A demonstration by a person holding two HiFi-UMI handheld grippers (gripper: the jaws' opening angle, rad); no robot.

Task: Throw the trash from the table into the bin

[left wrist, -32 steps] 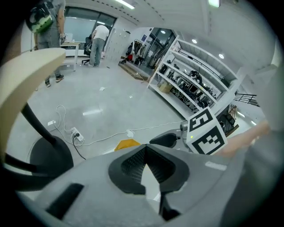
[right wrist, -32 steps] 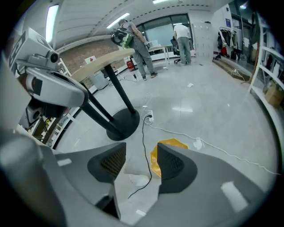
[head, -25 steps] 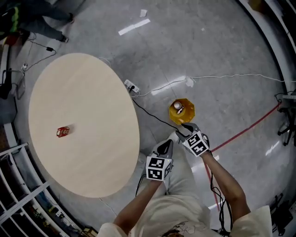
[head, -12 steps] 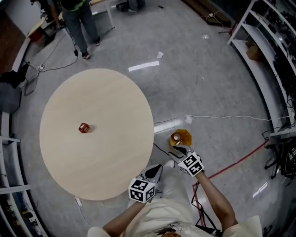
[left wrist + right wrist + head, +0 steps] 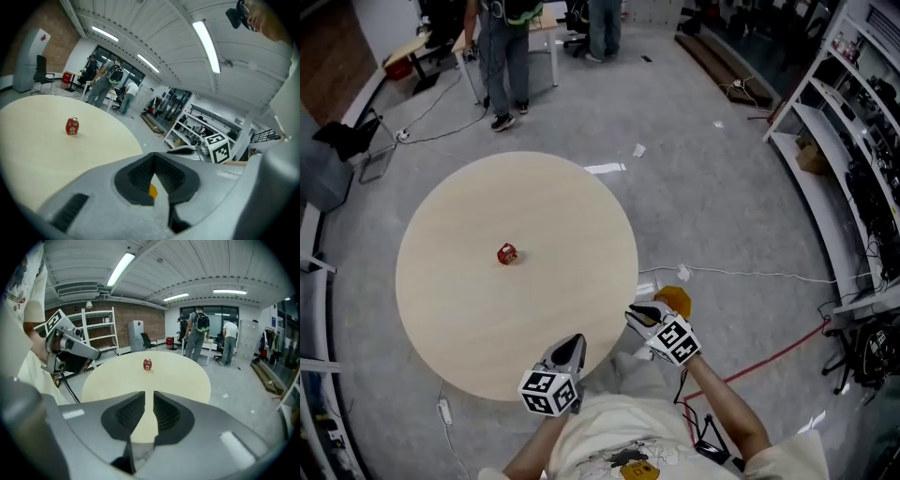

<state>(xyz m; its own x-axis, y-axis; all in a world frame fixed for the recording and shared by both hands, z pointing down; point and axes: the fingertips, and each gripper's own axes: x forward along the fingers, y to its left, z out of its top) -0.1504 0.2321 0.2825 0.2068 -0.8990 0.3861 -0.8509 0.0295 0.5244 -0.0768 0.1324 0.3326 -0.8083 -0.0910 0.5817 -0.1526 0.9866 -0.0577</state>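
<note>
The left gripper (image 5: 153, 160) is held just over the near edge of the round pale wooden table (image 5: 478, 319). Its jaws are closed, with the tips touching, and they hold nothing. The right gripper (image 5: 148, 400) is beside it, off the table edge. Its jaws have just been closing and now only a narrow gap stays between them, and in this gap there is nothing. Each gripper shows in the other one's view, at the side of the jaws. Just behind the tips of the right gripper, low on the grey floor, stands the yellow bin (image 5: 677, 299), partly hidden by this gripper. Its inside cannot be seen. The trash, a small red carton (image 5: 147, 364), stands on the table top well apart from both grippers. It is almost straight ahead of the right jaws, and ahead and to the left of the left jaws. It is the only thing on the table. Past the right gripper, a white cable (image 5: 750, 275) and a red cable (image 5: 778, 352) lie on the floor. Far beyond the table, ahead of both jaws, several people (image 5: 508, 47) stand near desks, and metal shelves (image 5: 853, 159) run along the right side of the room.
</note>
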